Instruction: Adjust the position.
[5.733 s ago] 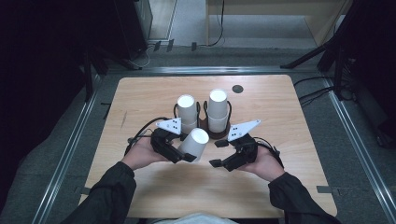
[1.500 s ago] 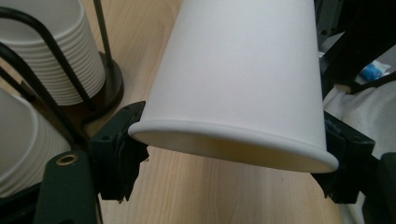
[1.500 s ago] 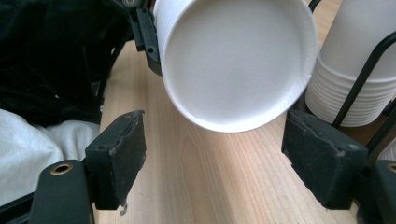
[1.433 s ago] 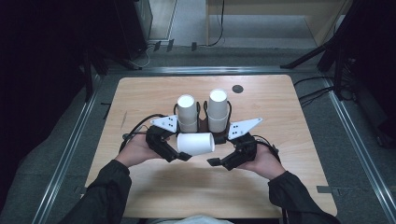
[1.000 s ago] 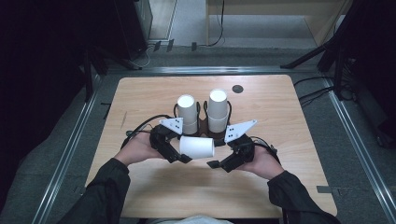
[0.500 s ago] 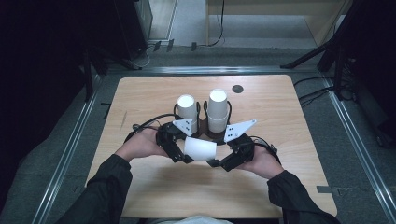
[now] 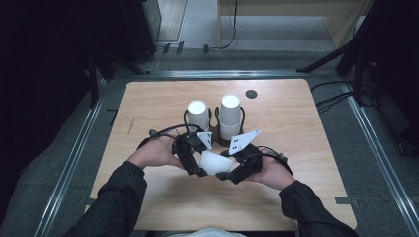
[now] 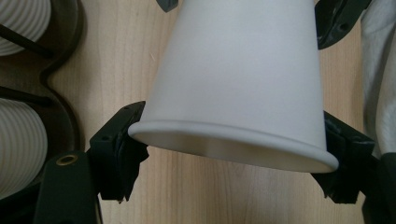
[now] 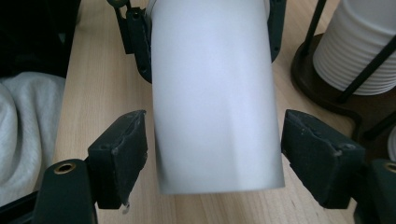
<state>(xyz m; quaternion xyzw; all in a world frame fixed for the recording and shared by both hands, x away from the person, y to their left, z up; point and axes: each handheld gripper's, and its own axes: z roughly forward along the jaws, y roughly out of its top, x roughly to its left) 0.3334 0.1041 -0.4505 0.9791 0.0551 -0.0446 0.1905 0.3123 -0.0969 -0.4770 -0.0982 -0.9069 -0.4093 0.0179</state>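
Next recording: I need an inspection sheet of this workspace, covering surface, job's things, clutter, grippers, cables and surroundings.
Surface: light wooden table, with a small dark round disc near its far edge.
Job's things: a smooth white paper cup lying sideways between the two grippers; two stacks of ribbed white cups in a dark wire holder.
Clutter: nothing seen.
Grippers: left gripper grips the paper cup at its rim end; right gripper straddles its narrow end, its fingers not yet touching, jaws just closing in.
Cables: a black cable loops from the left gripper; more lie on the floor at the right.
Surroundings: dark room, metal rails beside the table.
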